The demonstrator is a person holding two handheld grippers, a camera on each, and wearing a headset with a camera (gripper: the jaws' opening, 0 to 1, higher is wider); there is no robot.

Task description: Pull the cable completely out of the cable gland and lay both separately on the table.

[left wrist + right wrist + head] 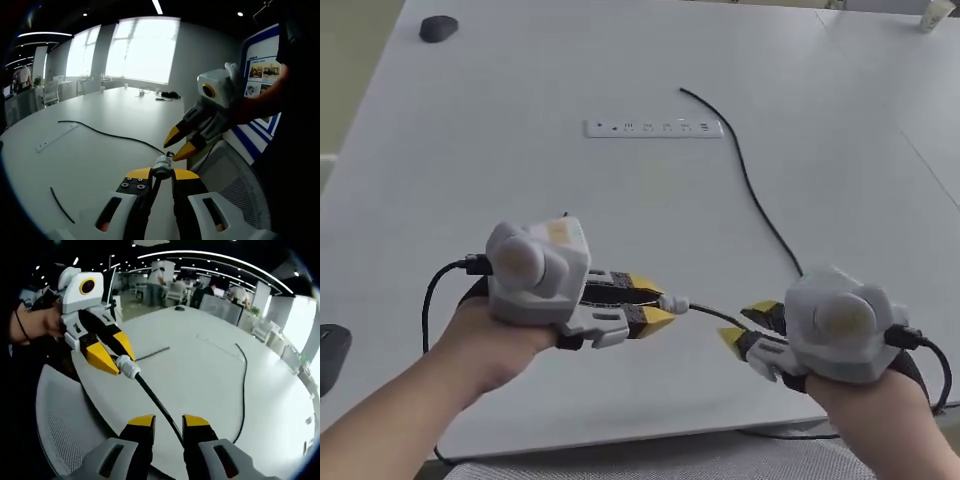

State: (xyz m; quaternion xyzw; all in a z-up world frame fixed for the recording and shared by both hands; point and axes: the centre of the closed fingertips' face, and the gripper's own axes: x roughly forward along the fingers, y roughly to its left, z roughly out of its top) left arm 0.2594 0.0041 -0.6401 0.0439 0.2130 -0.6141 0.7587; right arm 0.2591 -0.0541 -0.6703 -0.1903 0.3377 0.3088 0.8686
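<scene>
The left gripper [663, 303] is holding the white cable gland [674, 303] above the near edge of the desk [520, 170], with its fingers [138, 174] clamping tight on it. The black cable [750, 190] is still sitting in the gland. It is passing between the fingers [142, 422] of the right gripper [747, 322], which are standing slightly apart without pinching it, and then trailing across the desk past a power strip [655, 128].

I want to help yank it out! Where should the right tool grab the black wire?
Grip the thin black cable on its straight stretch just past the small white cable gland held by the left tool. Come head-on toward the gland with the right tool, whose open jaws straddle the cable.
</scene>
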